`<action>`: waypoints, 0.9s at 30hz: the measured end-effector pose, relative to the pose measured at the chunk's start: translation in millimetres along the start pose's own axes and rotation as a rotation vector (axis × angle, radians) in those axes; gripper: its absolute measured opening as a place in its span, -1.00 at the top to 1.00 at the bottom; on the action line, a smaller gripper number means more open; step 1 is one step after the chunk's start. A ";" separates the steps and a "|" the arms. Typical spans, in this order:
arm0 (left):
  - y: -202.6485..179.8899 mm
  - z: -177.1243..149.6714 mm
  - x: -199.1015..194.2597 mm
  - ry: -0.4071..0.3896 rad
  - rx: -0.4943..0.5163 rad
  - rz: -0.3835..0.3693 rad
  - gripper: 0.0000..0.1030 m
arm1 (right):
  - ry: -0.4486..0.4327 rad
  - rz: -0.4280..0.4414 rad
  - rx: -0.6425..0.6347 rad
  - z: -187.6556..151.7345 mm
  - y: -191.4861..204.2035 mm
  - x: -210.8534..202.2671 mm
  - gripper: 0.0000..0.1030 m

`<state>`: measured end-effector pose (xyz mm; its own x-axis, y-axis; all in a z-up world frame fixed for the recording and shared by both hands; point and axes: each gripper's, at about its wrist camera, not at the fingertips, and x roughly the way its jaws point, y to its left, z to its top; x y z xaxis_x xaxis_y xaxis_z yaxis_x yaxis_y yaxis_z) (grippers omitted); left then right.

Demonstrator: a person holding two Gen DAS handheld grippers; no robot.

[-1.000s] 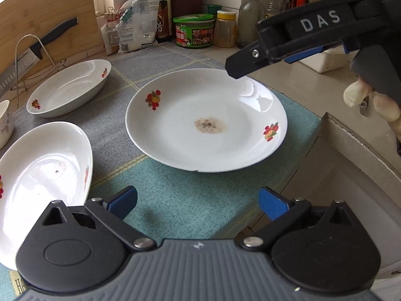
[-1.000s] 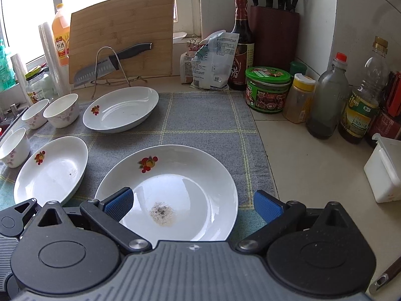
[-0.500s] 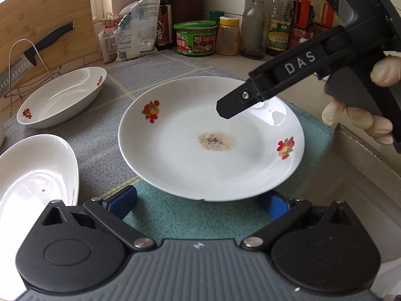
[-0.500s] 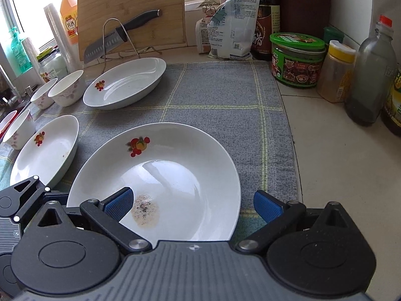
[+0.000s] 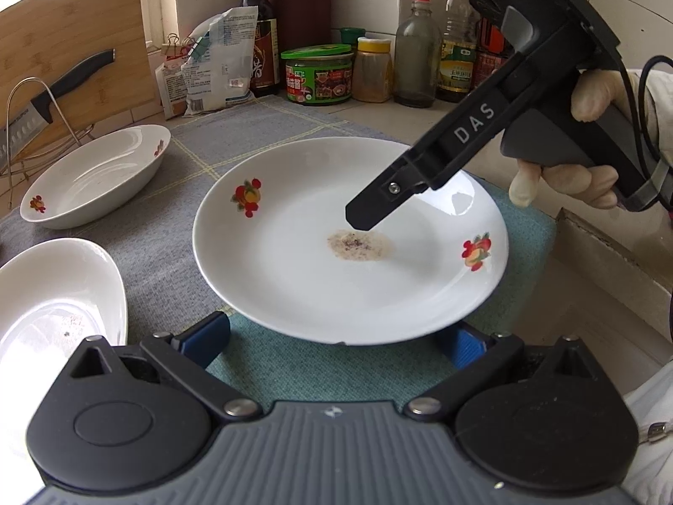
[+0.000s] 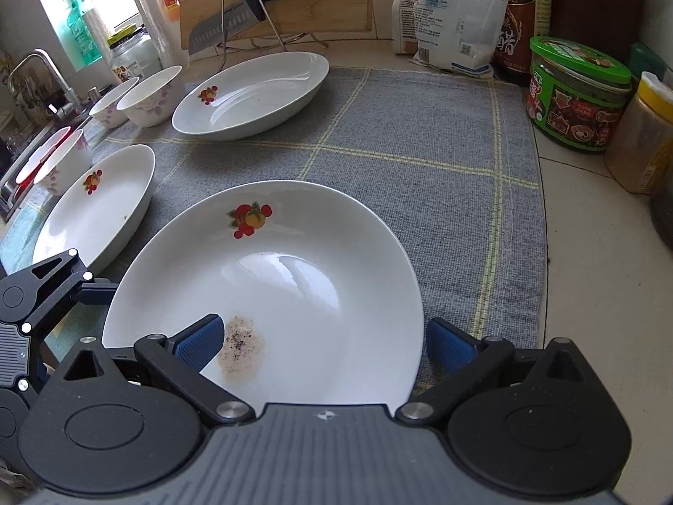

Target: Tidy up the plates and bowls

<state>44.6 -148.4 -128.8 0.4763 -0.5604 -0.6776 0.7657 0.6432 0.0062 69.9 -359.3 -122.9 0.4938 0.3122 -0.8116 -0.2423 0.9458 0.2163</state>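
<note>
We see a round white ceramic plate (image 5: 336, 277) with red fruit motifs and a brownish speckled stain (image 5: 359, 245); our left gripper (image 5: 332, 341) and right gripper (image 6: 324, 341) both stand released.

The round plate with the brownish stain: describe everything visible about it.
The round white glazed plate with fruit decals is shallow and glossy, apparently ceramic, with two red-and-orange fruit prints on its rim. A brownish speckled residue patch sits near its centre. It lies flat on the grey checked mat, its near edge over a teal cloth. The left tool straddles that near edge, open. The right tool, also open, has one finger over the plate's inside.
</note>
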 end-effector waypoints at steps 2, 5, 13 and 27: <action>0.6 0.2 0.5 -0.002 0.005 -0.005 -1.00 | 0.004 0.012 -0.010 1.2 -1.2 -0.2 -1.00; 0.8 -0.6 0.1 -0.004 0.015 -0.014 -1.00 | 0.012 0.055 -0.015 7.1 -6.9 1.1 -1.00; 2.8 2.7 2.3 -0.003 0.044 -0.035 -1.00 | 0.022 0.177 -0.027 22.9 -15.9 8.3 -0.99; -3.8 9.9 1.6 0.015 0.072 -0.027 -0.97 | 0.038 0.197 -0.048 28.4 -16.3 9.7 -0.88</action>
<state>46.7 -156.8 -122.6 0.4490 -0.5687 -0.6892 0.8074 0.5887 0.0402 102.4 -369.2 -118.9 0.4014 0.4859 -0.7764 -0.3711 0.8613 0.3471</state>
